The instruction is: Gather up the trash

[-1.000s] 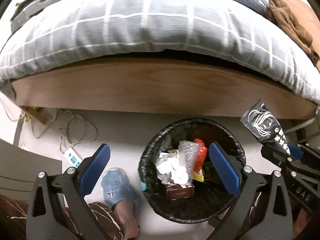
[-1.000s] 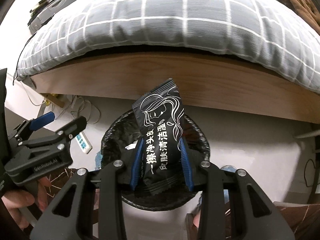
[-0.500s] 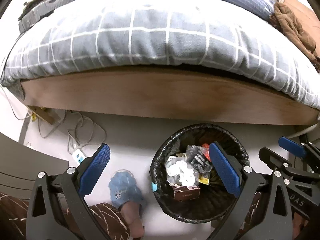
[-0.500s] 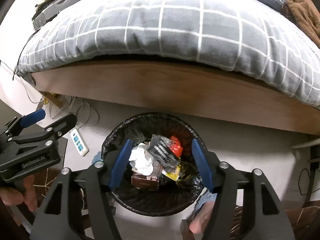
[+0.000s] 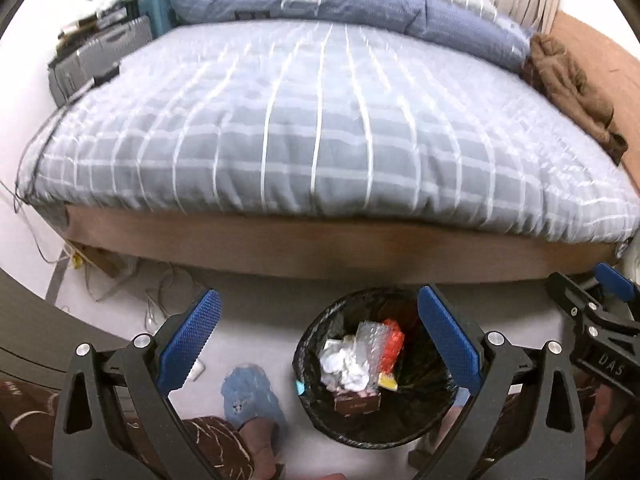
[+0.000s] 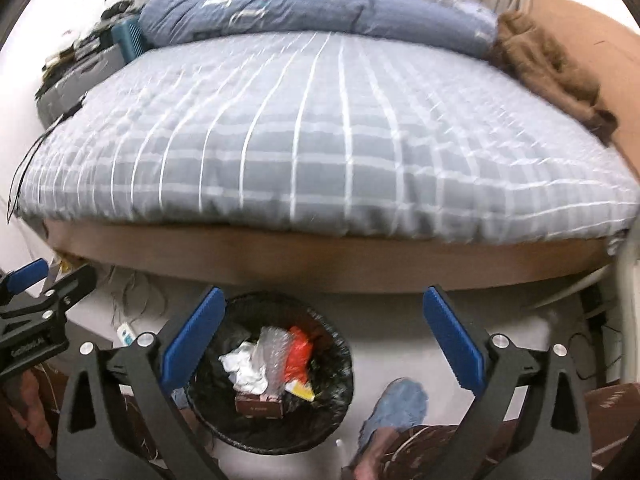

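Left wrist view: we see the left tool point(image 5: 318, 338) with jaws spread wide, nothing between its blue pads. Below it stands the round black-lined trash bin point(image 5: 316, 344) on the pale floor, mouth facing up, just before the wooden bed frame point(image 5: 320, 248). Inside lie crumpled white paper point(image 5: 344, 364), clear bubble wrap point(image 5: 370, 338), a red wrapper point(image 5: 392, 344) and a small brown box point(image 5: 356, 402). A blue slipper point(image 5: 248, 396) sits left of the bin.

Right wrist view: the right tool point(image 6: 320, 338) has just been opening; its jaws stand wide, empty. The bin point(image 6: 340, 360) sits lower left, the grey checked duvet point(image 6: 320, 140) beyond.
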{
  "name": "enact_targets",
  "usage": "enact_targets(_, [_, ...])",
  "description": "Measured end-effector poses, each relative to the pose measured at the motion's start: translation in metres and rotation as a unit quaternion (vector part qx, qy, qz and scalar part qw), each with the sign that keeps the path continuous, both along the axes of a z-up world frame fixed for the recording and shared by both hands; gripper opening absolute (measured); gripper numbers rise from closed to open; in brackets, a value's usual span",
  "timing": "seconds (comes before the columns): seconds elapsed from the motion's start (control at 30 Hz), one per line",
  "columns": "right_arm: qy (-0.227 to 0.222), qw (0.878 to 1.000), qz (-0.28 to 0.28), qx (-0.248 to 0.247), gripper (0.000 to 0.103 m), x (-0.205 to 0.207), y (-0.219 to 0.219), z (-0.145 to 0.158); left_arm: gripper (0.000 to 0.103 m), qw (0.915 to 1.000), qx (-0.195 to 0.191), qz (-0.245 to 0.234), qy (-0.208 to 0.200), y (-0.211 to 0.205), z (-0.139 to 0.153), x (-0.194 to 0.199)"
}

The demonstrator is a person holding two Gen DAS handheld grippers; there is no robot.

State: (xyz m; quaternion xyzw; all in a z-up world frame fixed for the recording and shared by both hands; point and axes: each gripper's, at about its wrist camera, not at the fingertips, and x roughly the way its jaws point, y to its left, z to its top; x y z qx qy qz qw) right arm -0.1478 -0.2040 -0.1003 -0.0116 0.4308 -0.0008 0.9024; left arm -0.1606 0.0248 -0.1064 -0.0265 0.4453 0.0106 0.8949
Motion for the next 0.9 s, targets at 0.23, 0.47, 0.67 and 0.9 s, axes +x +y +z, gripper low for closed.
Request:
enact_targets(0.23, [-0.042, 0.999, -0.009, 0.003, 0.095, -0.012, -0.002, 0.065, 0.097, 0.9991, -0.005, -0.012, -0.04, -0.01, 0.064, -0.012])
enact_targets(0.47, [-0.062, 0.998, -0.003, 0.002, 0.095, -0.031, -0.002, 0.106, 0.097, 0.9977, -0.01, -0.019, -0.063, -0.016, 0.111, -0.026])
enact_targets(0.67, [-0.07, 0.997, -0.014, 0.006, 0.095, -0.044, -0.009, 0.117, 0.097, 0.9975, -0.007, -0.03, -0.064, -0.023, 0.119, -0.037])
enact_targets(0.9, [-0.069, 0.997, -0.017, 0.0, 0.095, -0.053, -0.014, 0.114, 0.097, 0.9978, -0.007, -0.035, -0.056, -0.027, 0.11, -0.048])
